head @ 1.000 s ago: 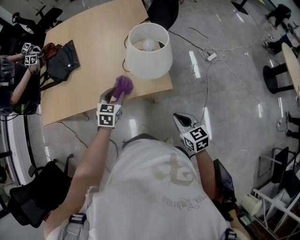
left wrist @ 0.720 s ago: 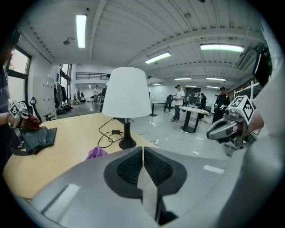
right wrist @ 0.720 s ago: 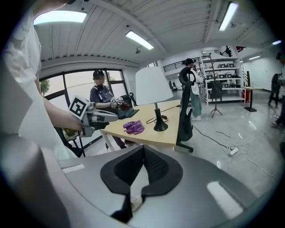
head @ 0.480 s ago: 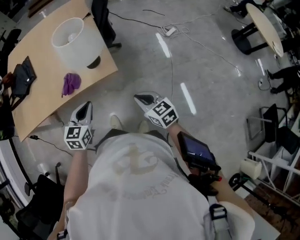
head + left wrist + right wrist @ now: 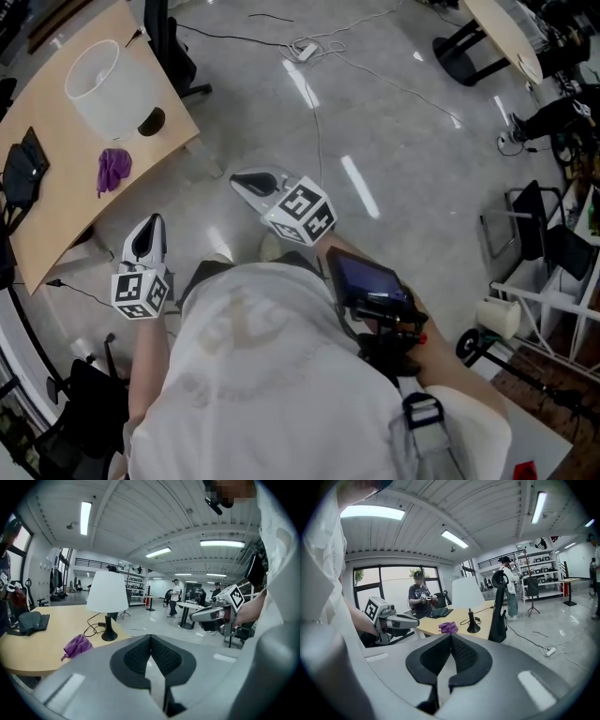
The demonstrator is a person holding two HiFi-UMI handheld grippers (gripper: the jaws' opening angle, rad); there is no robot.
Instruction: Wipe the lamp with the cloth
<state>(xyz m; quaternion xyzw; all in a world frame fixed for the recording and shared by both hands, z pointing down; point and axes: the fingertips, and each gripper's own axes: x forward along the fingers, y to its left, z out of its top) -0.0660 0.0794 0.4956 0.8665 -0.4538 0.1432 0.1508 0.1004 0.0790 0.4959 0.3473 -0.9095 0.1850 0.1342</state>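
On the table [image 5: 56,220]: cloth [image 5: 113,169], just beside the lamp [image 5: 111,89]. Off the table: my left gripper [image 5: 147,232] and right gripper [image 5: 255,182], jaws pressed together, empty. Lamp stem [image 5: 108,620] shows in my gripper views only; the head view gives the shade from above.

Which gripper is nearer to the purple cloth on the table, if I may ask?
Left. The left gripper is just off the table edge near the purple cloth, not touching it; the right gripper is farther away, out over the floor.
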